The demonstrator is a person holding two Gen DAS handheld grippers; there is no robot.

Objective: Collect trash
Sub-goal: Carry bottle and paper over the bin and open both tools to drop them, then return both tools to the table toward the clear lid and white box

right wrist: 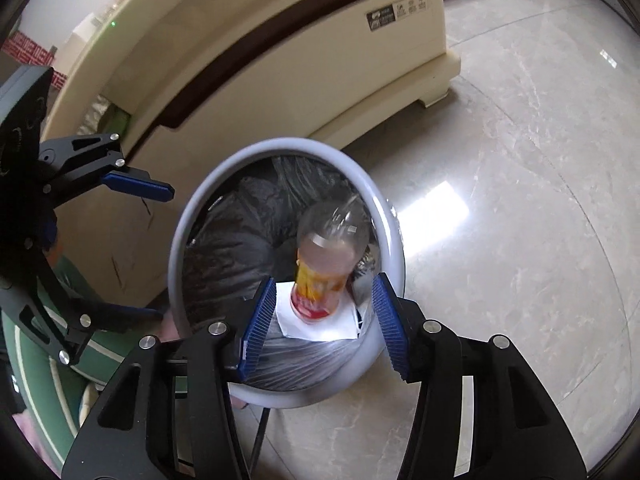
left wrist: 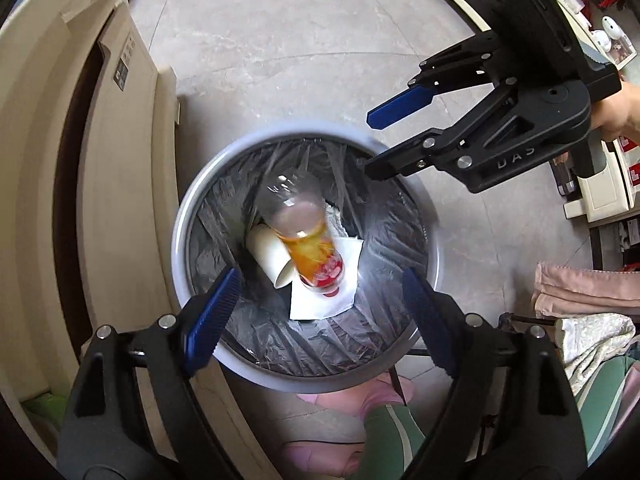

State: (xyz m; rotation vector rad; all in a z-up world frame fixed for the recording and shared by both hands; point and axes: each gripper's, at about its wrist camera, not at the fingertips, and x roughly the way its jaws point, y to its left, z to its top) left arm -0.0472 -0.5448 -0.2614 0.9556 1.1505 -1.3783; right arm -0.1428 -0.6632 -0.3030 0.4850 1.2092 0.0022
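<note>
Trash was the business here, and most of it already sat inside the bin, a round pale-rimmed can lined with a dark plastic bag and standing on the tiled floor just beside a cream-coloured cabinet. The liner was folded over the rim, presumably so that whatever dropped in could later be lifted out in one go.

Both claws were held above the bin's mouth and pointed steeply down into it, which made sense if the aim was to let things fall straight in rather than toss them. The left claw stood wide apart with nothing between its blue pads; the bin's contents showed through the gap. The right claw was also parted, its pads clear of anything, and the plastic bottle lay below and between them, blurred, as though dropping or just landing. In the left wrist view the right claw hung over the far rim, empty.

The bottle, clear with an orange and red label, rested tilted on a white sheet of paper, its neck end lowest. A paper cup lay on its side touching the bottle, mouth toward the paper.

Judging by this, the drop looked complete, and any further trash would have to be fetched from elsewhere.
</note>
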